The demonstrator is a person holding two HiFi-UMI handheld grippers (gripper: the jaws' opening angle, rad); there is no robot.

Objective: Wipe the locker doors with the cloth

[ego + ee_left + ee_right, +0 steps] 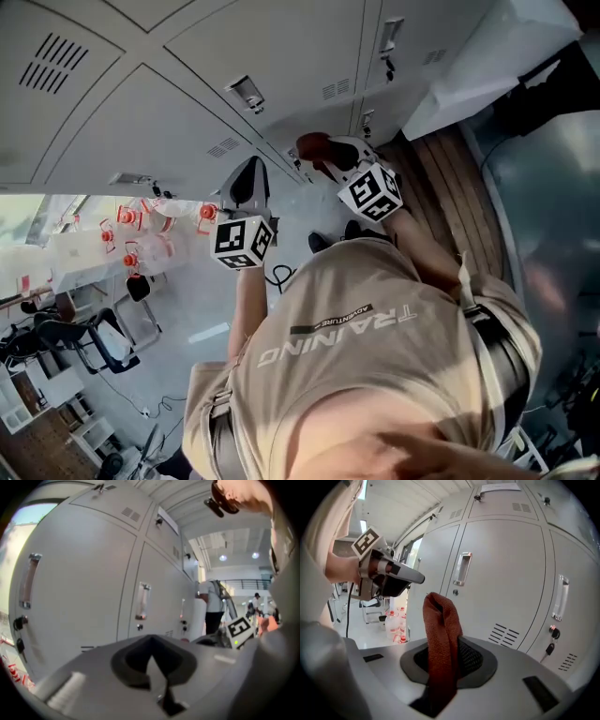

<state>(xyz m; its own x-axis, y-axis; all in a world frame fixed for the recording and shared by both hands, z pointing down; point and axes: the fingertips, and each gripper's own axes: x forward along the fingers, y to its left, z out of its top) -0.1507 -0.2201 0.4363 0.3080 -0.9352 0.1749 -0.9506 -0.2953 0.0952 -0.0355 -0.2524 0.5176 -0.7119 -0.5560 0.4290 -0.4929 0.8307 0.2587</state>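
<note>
The right gripper pinches the rust-red cloth with its folded end standing clear toward the near locker doors, seemingly ready to wipe, while the left gripper, jaws pressed together and empty, hangs aside at the left.

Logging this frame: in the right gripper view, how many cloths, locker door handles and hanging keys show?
cloth: 1
door handles: 2
key: 1
Total: 4
</note>
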